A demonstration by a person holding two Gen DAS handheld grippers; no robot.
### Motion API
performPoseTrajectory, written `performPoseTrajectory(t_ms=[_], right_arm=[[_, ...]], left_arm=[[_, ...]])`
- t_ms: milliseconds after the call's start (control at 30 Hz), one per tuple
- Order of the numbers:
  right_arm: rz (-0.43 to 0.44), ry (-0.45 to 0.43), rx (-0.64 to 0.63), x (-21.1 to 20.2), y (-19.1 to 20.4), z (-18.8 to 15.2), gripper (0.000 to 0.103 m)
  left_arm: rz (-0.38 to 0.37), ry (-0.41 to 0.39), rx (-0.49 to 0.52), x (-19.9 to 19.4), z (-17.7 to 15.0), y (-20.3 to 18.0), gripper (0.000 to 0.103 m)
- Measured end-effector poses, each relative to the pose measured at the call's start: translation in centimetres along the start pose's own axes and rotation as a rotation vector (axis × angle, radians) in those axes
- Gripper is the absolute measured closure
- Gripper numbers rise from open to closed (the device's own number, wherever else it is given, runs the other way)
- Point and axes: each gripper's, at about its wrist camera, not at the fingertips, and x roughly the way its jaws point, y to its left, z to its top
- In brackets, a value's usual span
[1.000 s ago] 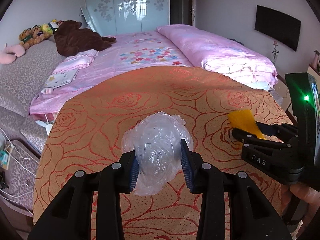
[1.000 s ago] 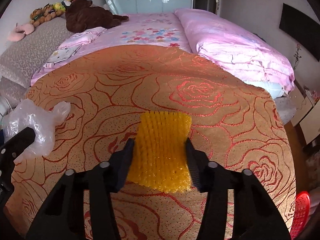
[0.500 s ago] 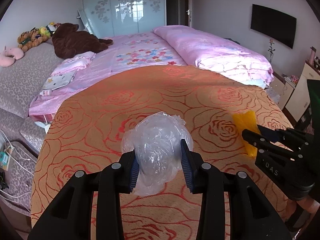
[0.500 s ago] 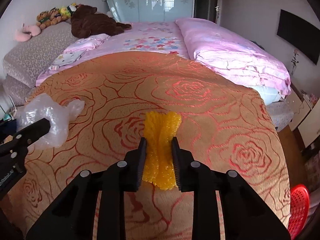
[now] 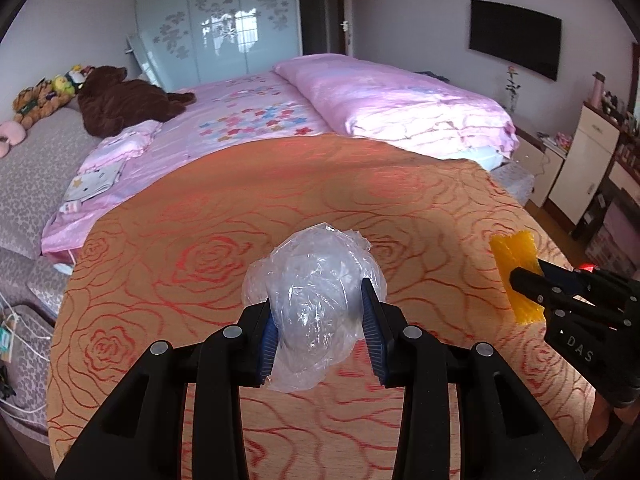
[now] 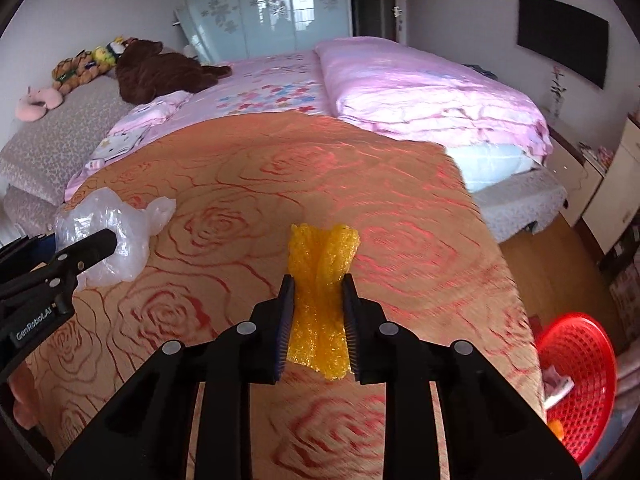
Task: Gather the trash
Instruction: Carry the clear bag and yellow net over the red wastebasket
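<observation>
Currently the left gripper (image 5: 318, 330) is clamped on a crumpled clear bag (image 5: 316, 300), held above the orange cover (image 5: 280, 200). To its right, the right gripper (image 6: 318, 320) is closed tight on a squeezed yellow wrap (image 6: 320, 280). At far right, a red basket (image 6: 576, 384) stands on the floor.

bed (image 5: 248, 152): orange rose-pattern cover (image 5: 280, 208) over foot end, pink duvet (image 5: 392, 104), brown plush bear (image 5: 124, 104), red basket (image 6: 576, 376) on floor (image 6: 536, 248).
</observation>
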Motion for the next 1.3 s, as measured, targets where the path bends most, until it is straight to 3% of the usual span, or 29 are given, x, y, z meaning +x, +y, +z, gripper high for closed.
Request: performPoseTrajectory(t_ms=[767,1300], right_arm=[[-0.127,-0.05,0.144,-6.2,-9.2,-4.0,0.08],[-0.218,-0.078,0.204,-9.9,-14.0,-5.6,0.08]], left_arm=[[-0.144,-0.018,0.162,-1.7,0.4,-11.4,0.068],[-0.21,-0.027,0.22,-2.6,1.2,-15.6,0.068]])
